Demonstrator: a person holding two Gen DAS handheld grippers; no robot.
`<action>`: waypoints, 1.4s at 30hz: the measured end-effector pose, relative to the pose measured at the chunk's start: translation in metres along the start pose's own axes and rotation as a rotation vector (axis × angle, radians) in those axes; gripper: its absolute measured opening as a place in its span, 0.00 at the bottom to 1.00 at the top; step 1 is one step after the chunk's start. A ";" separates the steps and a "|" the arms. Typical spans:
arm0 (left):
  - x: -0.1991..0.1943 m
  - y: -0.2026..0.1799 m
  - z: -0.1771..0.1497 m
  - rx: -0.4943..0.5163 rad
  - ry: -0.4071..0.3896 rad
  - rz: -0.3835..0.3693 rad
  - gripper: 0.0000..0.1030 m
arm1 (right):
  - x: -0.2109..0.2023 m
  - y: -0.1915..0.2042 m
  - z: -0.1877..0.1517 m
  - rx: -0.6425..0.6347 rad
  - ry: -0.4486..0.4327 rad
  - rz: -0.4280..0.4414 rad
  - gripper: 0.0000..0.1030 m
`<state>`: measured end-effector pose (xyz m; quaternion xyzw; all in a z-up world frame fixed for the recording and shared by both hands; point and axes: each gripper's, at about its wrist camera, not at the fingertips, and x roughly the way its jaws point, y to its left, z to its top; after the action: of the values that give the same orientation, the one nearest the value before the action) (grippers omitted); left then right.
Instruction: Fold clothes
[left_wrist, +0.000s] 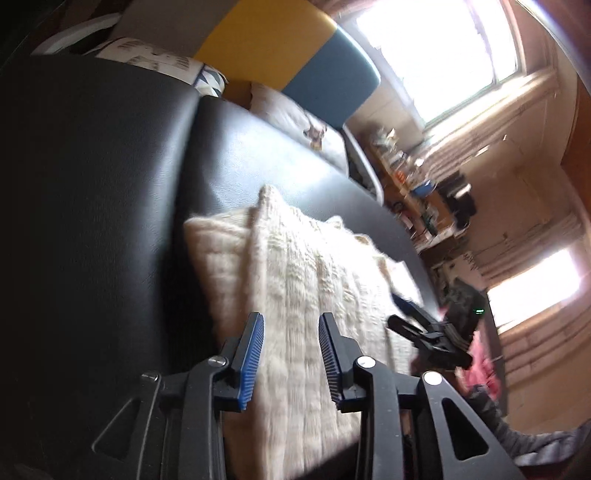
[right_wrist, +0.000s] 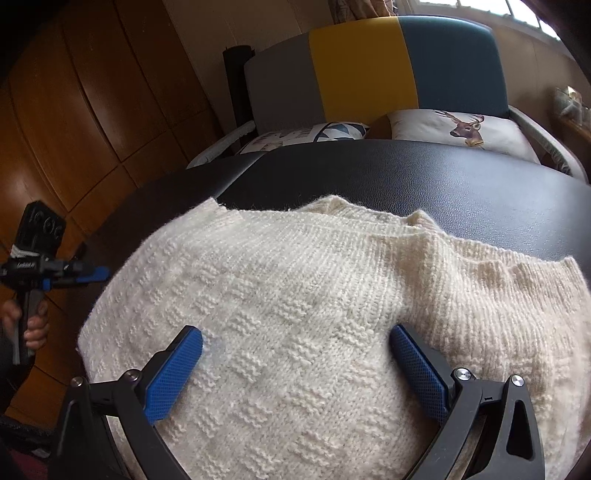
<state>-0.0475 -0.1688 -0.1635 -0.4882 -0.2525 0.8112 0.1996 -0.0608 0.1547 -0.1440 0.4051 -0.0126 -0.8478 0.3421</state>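
Note:
A cream knitted sweater (right_wrist: 295, 288) lies folded on a black leather surface (right_wrist: 406, 177). In the left wrist view the sweater (left_wrist: 295, 266) runs away from me as a long folded strip. My left gripper (left_wrist: 291, 319) hovers over the sweater's near end, open, with nothing between its blue pads. My right gripper (right_wrist: 295, 336) is spread wide open just above the middle of the knit, also holding nothing. From the right wrist view, the left gripper (right_wrist: 92, 275) is off the sweater's left edge, held by a hand (right_wrist: 33, 328). The right gripper (left_wrist: 417, 325) shows at the strip's right side.
Behind the black surface stands a sofa with a grey, yellow and teal back (right_wrist: 369, 62), carrying a deer cushion (right_wrist: 461, 129) and a patterned cushion (right_wrist: 314, 134). Wooden cabinet doors (right_wrist: 92, 103) fill the left. A pink garment (left_wrist: 478, 369) lies beyond the surface's right edge.

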 end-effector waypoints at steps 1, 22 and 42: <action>0.005 0.000 0.006 0.014 0.018 0.033 0.29 | -0.001 0.000 0.000 0.002 -0.002 0.003 1.00; 0.009 0.005 0.030 0.060 0.020 0.059 0.19 | -0.006 0.008 0.002 0.012 0.006 -0.011 1.00; -0.020 0.031 0.010 -0.094 -0.037 -0.161 0.28 | -0.006 -0.002 -0.005 -0.002 -0.014 -0.081 1.00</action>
<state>-0.0497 -0.2068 -0.1643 -0.4599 -0.3324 0.7887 0.2365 -0.0559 0.1614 -0.1445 0.3987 0.0023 -0.8638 0.3080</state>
